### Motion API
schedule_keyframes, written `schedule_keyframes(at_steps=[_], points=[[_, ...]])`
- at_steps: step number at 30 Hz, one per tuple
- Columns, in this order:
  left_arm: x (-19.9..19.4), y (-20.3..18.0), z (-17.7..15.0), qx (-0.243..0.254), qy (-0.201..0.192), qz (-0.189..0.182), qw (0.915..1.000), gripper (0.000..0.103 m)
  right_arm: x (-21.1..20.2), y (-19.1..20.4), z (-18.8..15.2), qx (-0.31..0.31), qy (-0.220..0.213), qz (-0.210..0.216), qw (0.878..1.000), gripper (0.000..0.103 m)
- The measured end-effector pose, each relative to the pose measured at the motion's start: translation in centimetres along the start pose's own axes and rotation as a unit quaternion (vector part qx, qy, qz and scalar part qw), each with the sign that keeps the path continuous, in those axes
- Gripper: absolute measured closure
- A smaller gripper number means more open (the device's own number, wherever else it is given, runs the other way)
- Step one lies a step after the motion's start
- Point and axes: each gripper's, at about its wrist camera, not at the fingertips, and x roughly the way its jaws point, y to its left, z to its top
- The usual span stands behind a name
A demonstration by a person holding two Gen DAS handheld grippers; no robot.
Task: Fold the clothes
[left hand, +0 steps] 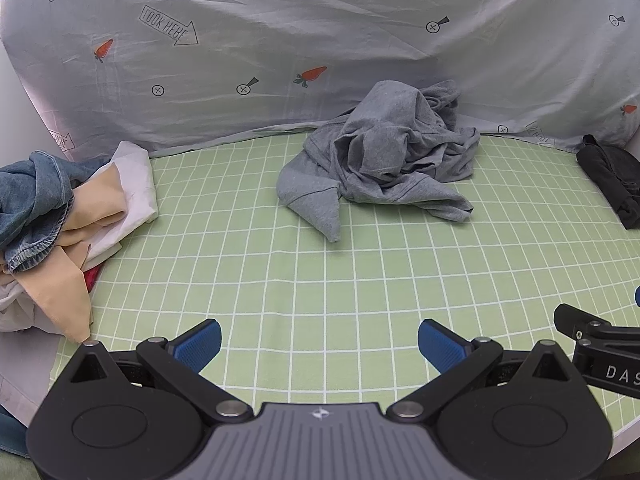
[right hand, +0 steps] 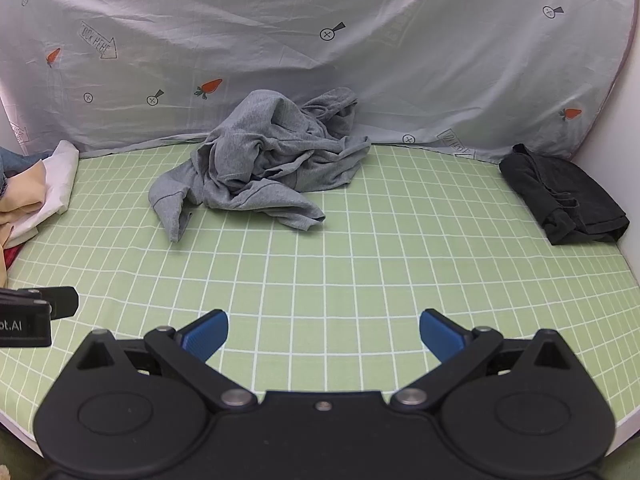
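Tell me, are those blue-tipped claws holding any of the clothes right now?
No, nothing is held. The left hand-held gripper and the right hand-held gripper are both open over the green checked cloth, well short of the crumpled grey garment.

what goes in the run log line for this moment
left gripper: open, empty | right gripper: open, empty | grey shirt: crumpled, untouched

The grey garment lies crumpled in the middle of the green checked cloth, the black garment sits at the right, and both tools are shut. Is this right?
One thing is wrong: the tools are open, not shut. The left tool and the right tool each hold their blue pads wide apart over bare cloth, as each wrist view shows. The grey garment does lie crumpled mid-cloth on the green checked cloth, and the black garment sits at the right.
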Motion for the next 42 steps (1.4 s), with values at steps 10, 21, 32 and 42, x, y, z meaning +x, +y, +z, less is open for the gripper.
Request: schedule_keyframes(at_steps=[10, 21, 32, 42], points=[[2.2, -0.2, 1.9, -0.004, 0.007, 0.009, 0.9999, 0.0, 2.0, -0.4, 1.3, 0.001, 0.007, 0.0, 1.0, 0.0], [9.5, 1.5, 6.9, -0.041, 0.036, 0.027, 0.9981, 0.0, 9.1, -1.1, 5.7, -0.004, 0.016, -0.016, 1.0, 0.0], [21.7, 2.1, 10.7, -0.037, 0.12, 0.012, 0.992, 0.005, 22.2, 1.3, 10.5, -0.052, 0.082, 0.014, 0.995, 0.009], [27.6, 2.8, 12.7, -0.053, 0.128, -0.015, 0.9902, 0.081, 27.9, 4.8, 12.0, -0.086, 0.095, 0.063, 0.99, 0.056]])
